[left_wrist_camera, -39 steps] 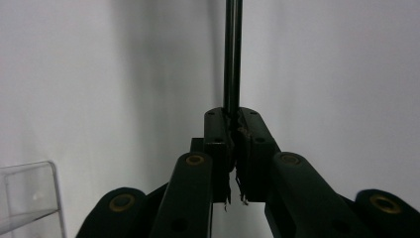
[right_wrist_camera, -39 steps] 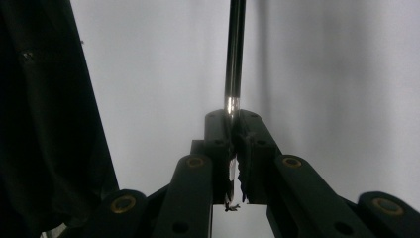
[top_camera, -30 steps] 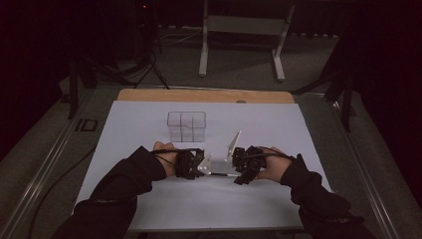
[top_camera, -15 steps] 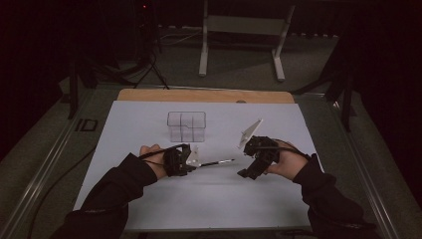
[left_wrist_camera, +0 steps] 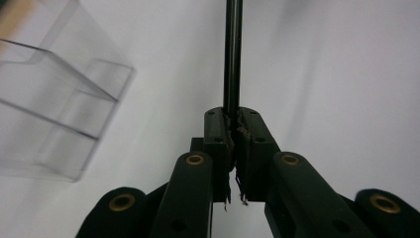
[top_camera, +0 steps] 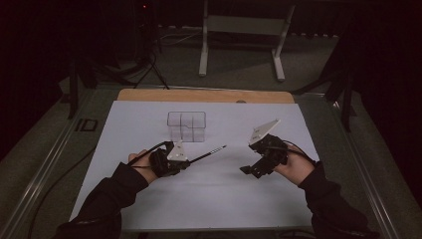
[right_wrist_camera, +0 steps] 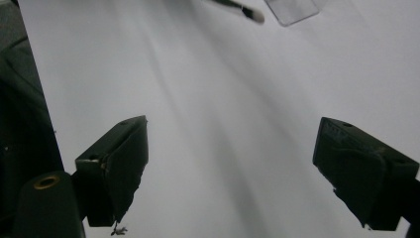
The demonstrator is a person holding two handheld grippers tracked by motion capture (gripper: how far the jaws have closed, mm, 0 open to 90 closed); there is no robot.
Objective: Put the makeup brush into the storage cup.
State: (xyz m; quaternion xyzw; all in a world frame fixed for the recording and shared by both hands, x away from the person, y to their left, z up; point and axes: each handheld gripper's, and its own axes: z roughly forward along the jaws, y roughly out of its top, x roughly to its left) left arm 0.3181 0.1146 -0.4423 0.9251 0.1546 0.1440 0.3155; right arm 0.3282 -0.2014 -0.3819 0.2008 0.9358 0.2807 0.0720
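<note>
Much of the room beyond the table [top_camera: 149,209] is lost in darkness; only a pale metal stand [top_camera: 242,30] on the floor behind the far edge reads clearly. In the high view the thin dark rod [top_camera: 208,153] is so slim that its make cannot be told, though its far tip looks lighter. In the right gripper view the rod is cut by the top edge, leaving just a pale tip, and the clear box beside it is a cropped corner. In the left gripper view the clear box [left_wrist_camera: 54,104] is blurred and cut by the left edge.

Counted: one clear box [top_camera: 186,126] with inner dividers, how many compartments cannot be told; one rod; two grippers; two hands in dark sleeves; one white sheet [top_camera: 214,199] covering the table, with a wooden strip [top_camera: 199,95] showing at the far edge.

The left gripper [top_camera: 181,160] sits near the box, on the person's side of it and slightly to its left. Its jaws are pressed together on the near end of the rod [left_wrist_camera: 233,54], which runs out from them toward the right, passing in front of the box without touching it. The right gripper [top_camera: 247,171] is well apart from the box, off to its right and nearer the person, its jaws spread wide with nothing between them; in its own view [right_wrist_camera: 230,168] bare white sheet shows in the gap
</note>
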